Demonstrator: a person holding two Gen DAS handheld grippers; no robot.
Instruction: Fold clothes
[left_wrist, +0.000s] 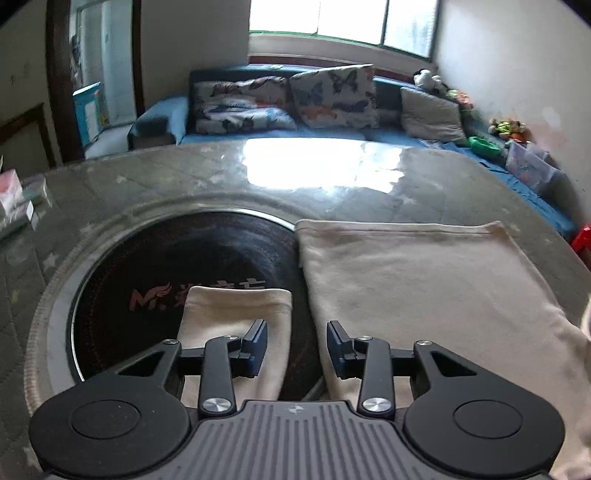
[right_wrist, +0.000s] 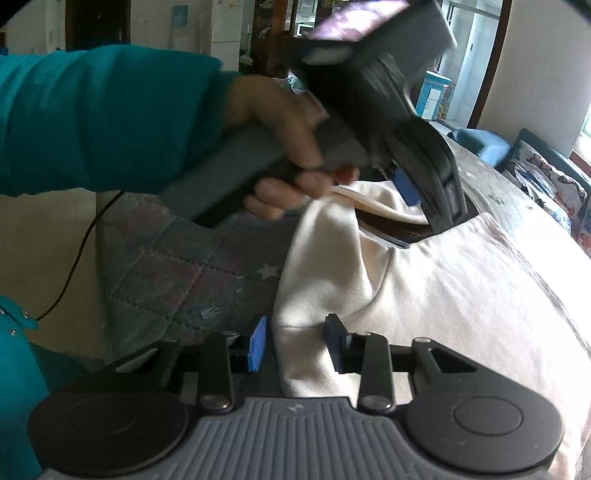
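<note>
Garment: a cream, soft cotton garment (left_wrist: 424, 280) lies spread on the round table (left_wrist: 184, 177), which has a glass top over a quilted cover. Most of it is on the right side. One narrow part, likely a sleeve (left_wrist: 236, 314), lies on its own over the black round plate (left_wrist: 177, 258) in the middle of the table.

Left gripper: the left gripper (left_wrist: 297, 347) is above the gap between the sleeve and the big part. Its jaws are partly open. Nothing is between the blue pads. It holds nothing.

Right gripper: the right gripper (right_wrist: 295, 339) is at the near edge of the garment. Its jaws are partly open. A bunched fold of cloth (right_wrist: 299, 332) sits between them. The pads do not look pressed on it, so I think it is not gripped yet.

Person: a hand (right_wrist: 288, 147) in a teal sleeve (right_wrist: 103, 118) holds the left gripper's handle.

How it feels: the cloth looks light, soft and floppy. It will sag and crease when lifted. It will not break. It may slide on the smooth glass.

Where to hold: pinch it at an edge or a corner, like the sleeve end or the hem, with both grippers well apart.
</note>
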